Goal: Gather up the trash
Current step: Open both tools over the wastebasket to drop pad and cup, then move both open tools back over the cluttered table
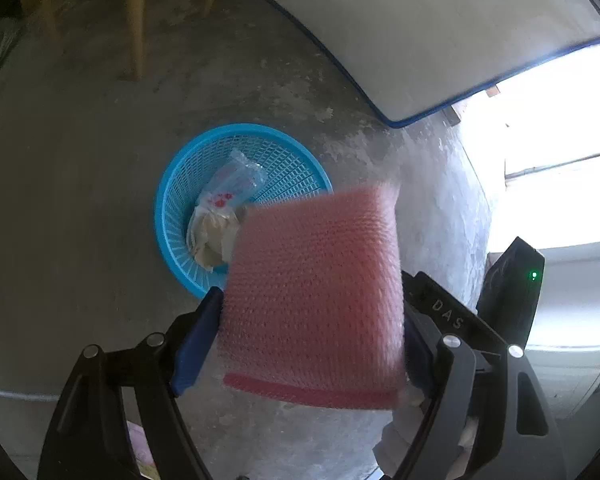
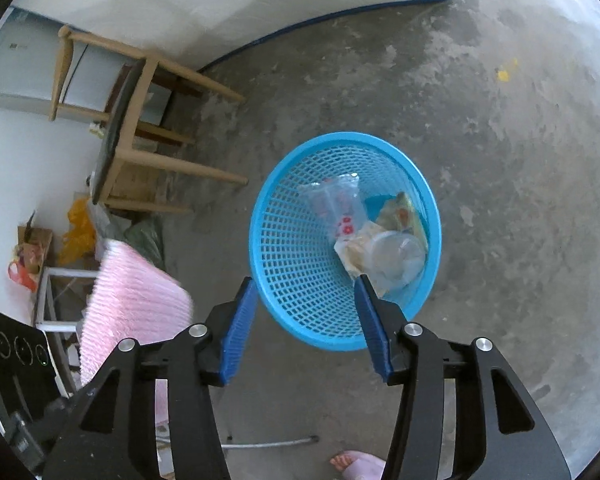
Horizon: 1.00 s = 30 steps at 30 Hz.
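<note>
**Pink bubble wrap held above the basket, ready to drop**

Pink bubble wrap (image 1: 312,300) fills the space between the blue pads of the left gripper (image 1: 300,332), which is clamped on its two side edges; the sheet stands up from the pads and looks blurred, so its exact tilt is hard to call. In the right wrist view the same sheet shows pale pink at the left, held well to the side of the basket. The right gripper (image 2: 306,320) has its fingers spread wide with nothing between them, hanging over the near rim of the blue basket (image 2: 268,240).

Judging by its look, the wrap is very light, soft and springy. It will bend and flutter rather than fall straight, and a firm squeeze only crushes bubbles, so the present edge grip seems sound. A pinch nearer the middle fold would likely give steadier control.

Below, the basket stands on the bare concrete floor (image 2: 500,160). Inside lie a clear plastic bag with red marks (image 2: 340,208), a clear plastic cup (image 2: 396,256) and crumpled wrappers (image 1: 212,236).

Farther off, a wooden table (image 2: 140,120) stands by the wall, and a white mat with blue edging (image 1: 420,40) covers part of the floor.
</note>
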Available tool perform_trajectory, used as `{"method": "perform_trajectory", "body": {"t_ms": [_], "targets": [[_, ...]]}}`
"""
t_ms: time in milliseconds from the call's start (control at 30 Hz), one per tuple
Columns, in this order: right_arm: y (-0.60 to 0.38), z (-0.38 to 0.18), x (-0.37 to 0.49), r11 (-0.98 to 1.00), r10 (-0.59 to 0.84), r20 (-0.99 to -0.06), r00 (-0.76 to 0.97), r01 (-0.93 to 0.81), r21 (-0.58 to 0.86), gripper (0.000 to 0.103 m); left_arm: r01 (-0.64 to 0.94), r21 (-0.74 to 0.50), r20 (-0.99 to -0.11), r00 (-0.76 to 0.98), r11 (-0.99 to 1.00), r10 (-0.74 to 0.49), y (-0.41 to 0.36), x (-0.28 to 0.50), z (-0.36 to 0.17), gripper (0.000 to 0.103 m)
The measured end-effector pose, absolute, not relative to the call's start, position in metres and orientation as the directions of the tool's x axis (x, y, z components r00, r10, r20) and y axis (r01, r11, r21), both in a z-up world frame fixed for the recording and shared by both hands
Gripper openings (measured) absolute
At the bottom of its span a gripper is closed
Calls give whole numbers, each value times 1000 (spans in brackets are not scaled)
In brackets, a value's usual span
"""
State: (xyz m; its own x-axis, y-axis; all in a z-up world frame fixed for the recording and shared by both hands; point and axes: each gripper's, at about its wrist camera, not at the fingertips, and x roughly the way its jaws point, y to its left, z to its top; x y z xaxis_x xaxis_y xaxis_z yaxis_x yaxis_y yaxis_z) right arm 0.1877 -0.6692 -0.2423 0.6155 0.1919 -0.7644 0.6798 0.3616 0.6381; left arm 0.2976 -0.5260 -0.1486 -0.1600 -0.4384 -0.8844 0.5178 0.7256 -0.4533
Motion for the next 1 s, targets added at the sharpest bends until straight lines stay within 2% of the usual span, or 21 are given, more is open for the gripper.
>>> {"method": "perform_trajectory", "body": {"t_ms": [100, 267, 400, 533, 700, 833, 1000], "targets": [[-673, -238, 180, 337, 173, -746, 644, 673, 659, 50, 494, -487, -867, -170, 720, -469, -525, 302, -147, 78], [-683, -229, 167, 270, 202, -622, 756, 568, 778, 51, 524, -476, -865, -133, 706, -485, -528, 301, -138, 78], [-688, -221, 159, 263, 170, -618, 767, 569, 779, 51, 478, -517, -840, -124, 710, -529, -518, 303, -134, 78], [-688, -219, 150, 273, 156, -624, 766, 574, 772, 51, 495, -513, -830, -78, 701, -552, -504, 303, -113, 78], [-674, -209, 134, 339, 145, -640, 754, 570, 748, 51, 555, -519, -777, 9, 649, -629, -452, 290, -45, 78], [-648, -189, 120, 455, 131, -662, 738, 548, 701, 51, 627, -442, -721, 176, 641, -670, -397, 259, 20, 78], [-593, -158, 116, 651, 98, -724, 683, 506, 566, 56, 649, -397, -633, 319, 649, -706, -326, 216, 77, 80]]}}
